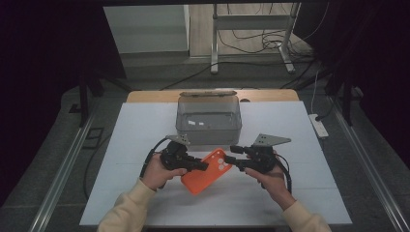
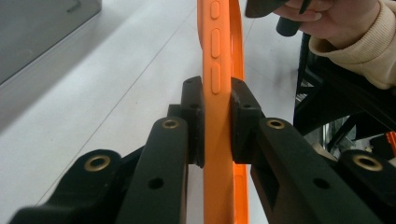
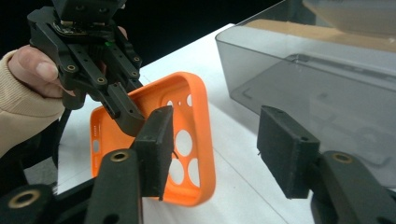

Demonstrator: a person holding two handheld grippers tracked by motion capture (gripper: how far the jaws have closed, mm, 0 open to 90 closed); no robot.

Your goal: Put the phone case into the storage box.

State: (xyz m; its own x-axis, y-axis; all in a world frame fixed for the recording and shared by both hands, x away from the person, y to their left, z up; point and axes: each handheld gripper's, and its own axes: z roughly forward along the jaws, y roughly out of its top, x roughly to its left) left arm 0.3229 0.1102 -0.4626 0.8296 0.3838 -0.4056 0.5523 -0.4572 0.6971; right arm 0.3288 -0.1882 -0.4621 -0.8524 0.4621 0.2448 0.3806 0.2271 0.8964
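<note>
Ahead of you on the white counter (image 1: pixel 145 135) stands a clear grey plastic bin (image 1: pixel 209 121), its lid (image 1: pixel 208 94) tipped up at the back edge. To your right, a white power strip (image 1: pixel 319 125) lies on the floor, and beyond the counter cables (image 1: pixel 261 43) trail around a metal stand (image 1: pixel 251 21).

A flat white table top (image 1: pixel 145 130) sits on a light brown wooden board (image 1: pixel 150 95). Around it is a grey floor (image 1: pixel 48 159) with long silver metal rails (image 1: pixel 63 169) on both sides. Behind the table stands a silver metal frame (image 1: pixel 251 21) with black cables (image 1: pixel 251 43) curled near its legs. A white power strip (image 1: pixel 319 125) lies on the floor. Dark black curtains (image 1: pixel 43 72) hang at the sides.
</note>
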